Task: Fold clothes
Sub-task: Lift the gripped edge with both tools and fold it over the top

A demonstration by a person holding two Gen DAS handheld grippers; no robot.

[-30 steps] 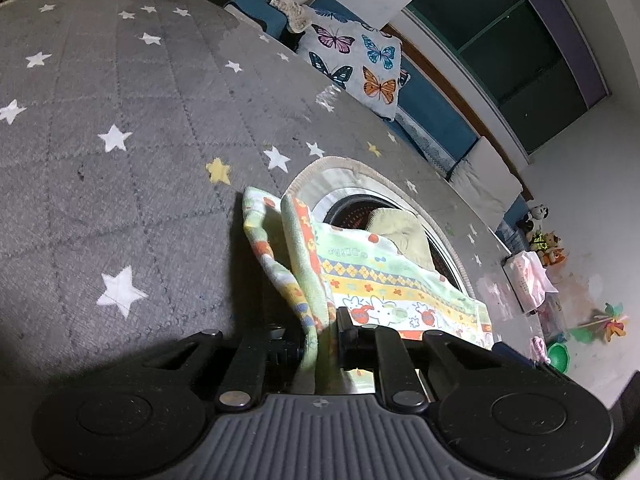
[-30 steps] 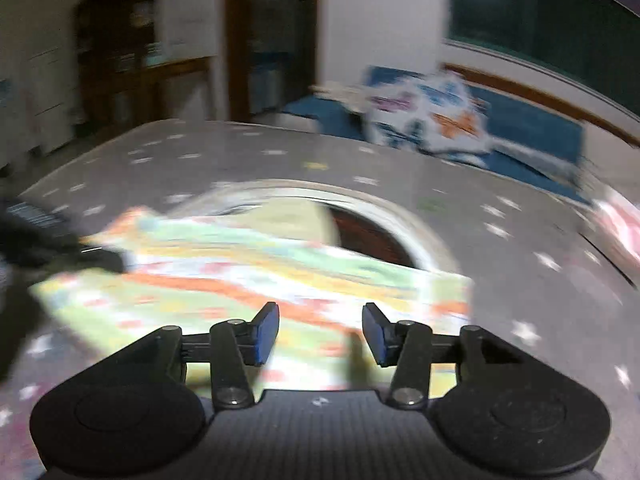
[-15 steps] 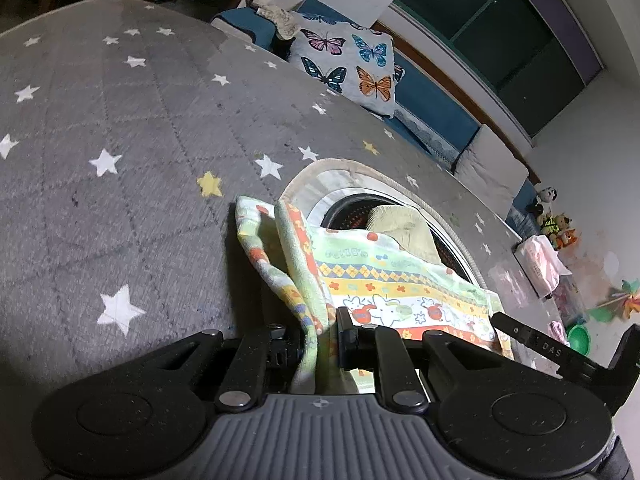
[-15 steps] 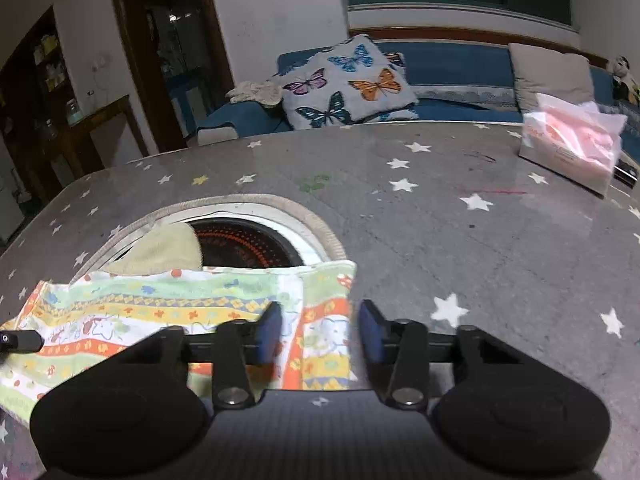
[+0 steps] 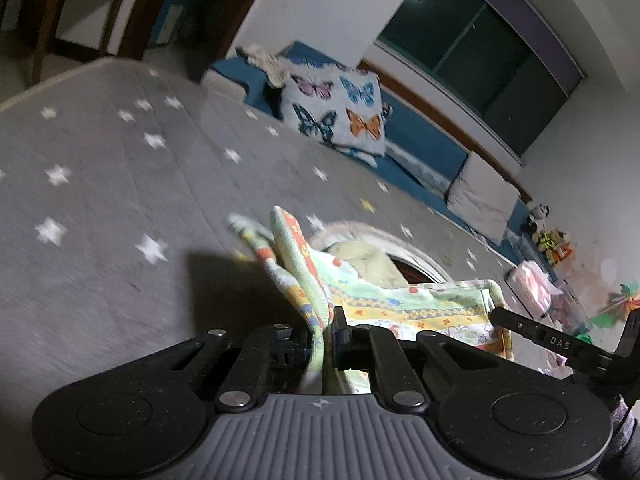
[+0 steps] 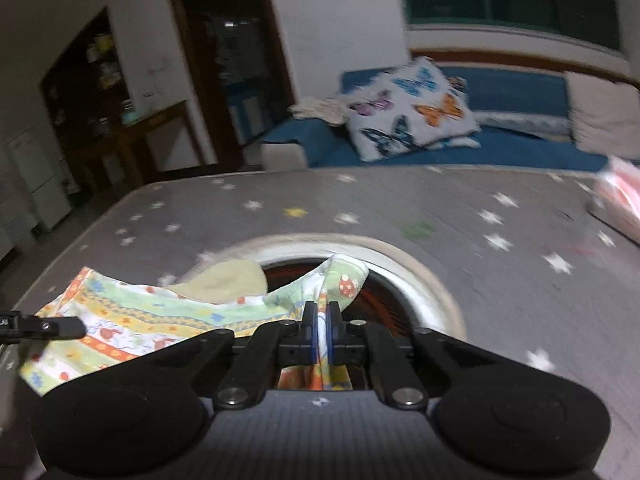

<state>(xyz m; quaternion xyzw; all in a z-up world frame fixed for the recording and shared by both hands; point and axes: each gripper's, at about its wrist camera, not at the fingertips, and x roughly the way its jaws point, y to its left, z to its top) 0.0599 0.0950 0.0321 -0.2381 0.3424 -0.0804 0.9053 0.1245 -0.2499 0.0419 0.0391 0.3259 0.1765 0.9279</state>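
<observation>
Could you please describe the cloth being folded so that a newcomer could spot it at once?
On the grey starred table, look at its round opening. The patterned cloth lies across its near rim, pinched by both grippers. Unlike the plain yellow cloth beside it, it has bright orange, green and yellow bands.

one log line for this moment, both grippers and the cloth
left hand-held gripper: shut on cloth | right hand-held gripper: just closed, shut on cloth | cloth: lifted at both ends over round opening

grippers: 2 (left gripper (image 5: pixel 329 330), right gripper (image 6: pixel 322 322)) | patterned cloth (image 6: pixel 152 316): 1 | butterfly pillow (image 5: pixel 336 110): 1 | beige cushion (image 5: pixel 482 196): 1 | pale yellow cloth (image 6: pixel 228 280): 1
</observation>
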